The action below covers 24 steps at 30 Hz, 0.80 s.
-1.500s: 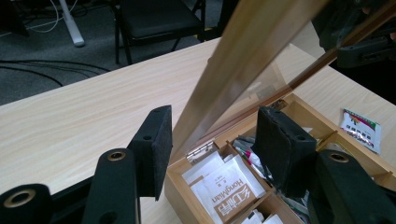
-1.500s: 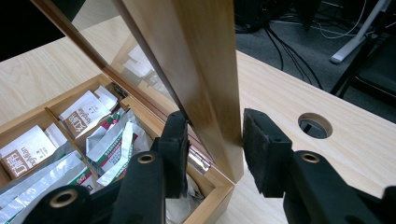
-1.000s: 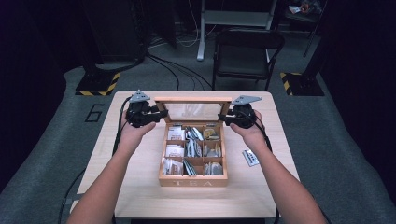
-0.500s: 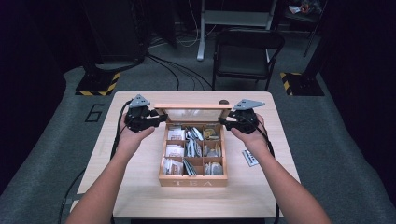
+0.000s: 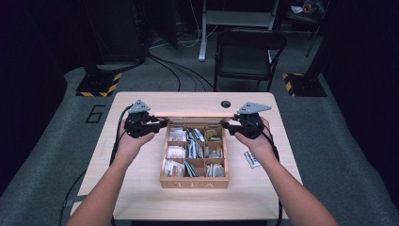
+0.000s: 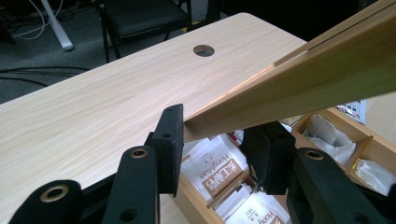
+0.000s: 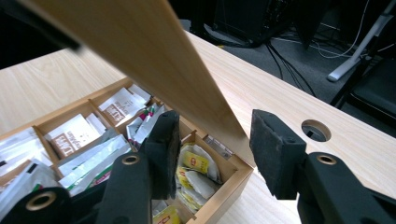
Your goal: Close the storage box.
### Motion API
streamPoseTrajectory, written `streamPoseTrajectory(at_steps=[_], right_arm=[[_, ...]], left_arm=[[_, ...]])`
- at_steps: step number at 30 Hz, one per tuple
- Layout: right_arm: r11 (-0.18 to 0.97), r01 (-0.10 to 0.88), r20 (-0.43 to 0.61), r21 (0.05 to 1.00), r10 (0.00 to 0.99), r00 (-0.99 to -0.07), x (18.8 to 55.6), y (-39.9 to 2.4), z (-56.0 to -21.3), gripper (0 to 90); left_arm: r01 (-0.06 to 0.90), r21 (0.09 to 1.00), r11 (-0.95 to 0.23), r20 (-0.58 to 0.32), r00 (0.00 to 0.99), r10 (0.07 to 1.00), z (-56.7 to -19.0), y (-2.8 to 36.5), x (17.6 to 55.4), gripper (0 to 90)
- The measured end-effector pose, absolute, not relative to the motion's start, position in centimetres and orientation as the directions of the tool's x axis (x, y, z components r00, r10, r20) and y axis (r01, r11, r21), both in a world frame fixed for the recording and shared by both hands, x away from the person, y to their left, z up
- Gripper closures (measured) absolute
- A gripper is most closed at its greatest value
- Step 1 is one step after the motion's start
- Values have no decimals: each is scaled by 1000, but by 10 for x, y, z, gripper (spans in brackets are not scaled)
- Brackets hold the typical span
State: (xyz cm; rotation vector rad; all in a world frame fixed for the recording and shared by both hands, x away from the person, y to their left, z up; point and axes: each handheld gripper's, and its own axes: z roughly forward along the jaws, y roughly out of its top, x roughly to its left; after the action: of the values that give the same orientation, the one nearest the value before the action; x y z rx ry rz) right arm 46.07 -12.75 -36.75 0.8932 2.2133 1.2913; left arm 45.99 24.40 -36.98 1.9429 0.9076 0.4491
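Pale wood makes up nearly everything here: a light-grained table [image 5: 141,188] and, in the middle of it, a wooden tea box [image 5: 194,181] with "TEA" lettered on its near wall. The box is divided into a grid of compartments packed with tea bags [image 5: 176,151] in white, silver and yellowish wrappers (some white sachets in the left gripper view carry brown printed labels). Its hinged lid [image 5: 193,114] stands raised along the far edge, seen almost edge-on from the high view.

The left gripper [image 5: 159,125] sits at the lid's left end. In the left gripper view, the lid's corner lies between the two black jaws, touching the left pad [image 6: 169,142], with the other jaw just beside it; the jaws bracket the lid, but whether they truly pinch it cannot be told.

The right gripper [image 5: 226,125] is at the lid's right end. In the right gripper view its jaws stand apart, with the lid's edge passing between them and a visible gap to the right-hand pad [image 7: 273,151], so it is released rather than clamped.

A small printed packet [image 5: 252,159] lies on the table just right of the box, near the person's right forearm. A round cable hole [image 5: 226,104] sits in the tabletop behind the lid, and a black chair [image 5: 248,52] stands on the floor beyond the table.
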Motion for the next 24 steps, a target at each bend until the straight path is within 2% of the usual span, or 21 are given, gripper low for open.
streamPoseTrajectory(at_steps=[8, 24], right_arm=[[355, 304, -33, 884, 697, -717, 449, -129, -360, 519], [388, 242, -88, 890, 664, -743, 434, -123, -350, 526]], left_arm=[[416, 858, -300, -60, 663, 746, -373, 245, 456, 589], [429, 844, -321, -58, 669, 741, -378, 246, 448, 600]])
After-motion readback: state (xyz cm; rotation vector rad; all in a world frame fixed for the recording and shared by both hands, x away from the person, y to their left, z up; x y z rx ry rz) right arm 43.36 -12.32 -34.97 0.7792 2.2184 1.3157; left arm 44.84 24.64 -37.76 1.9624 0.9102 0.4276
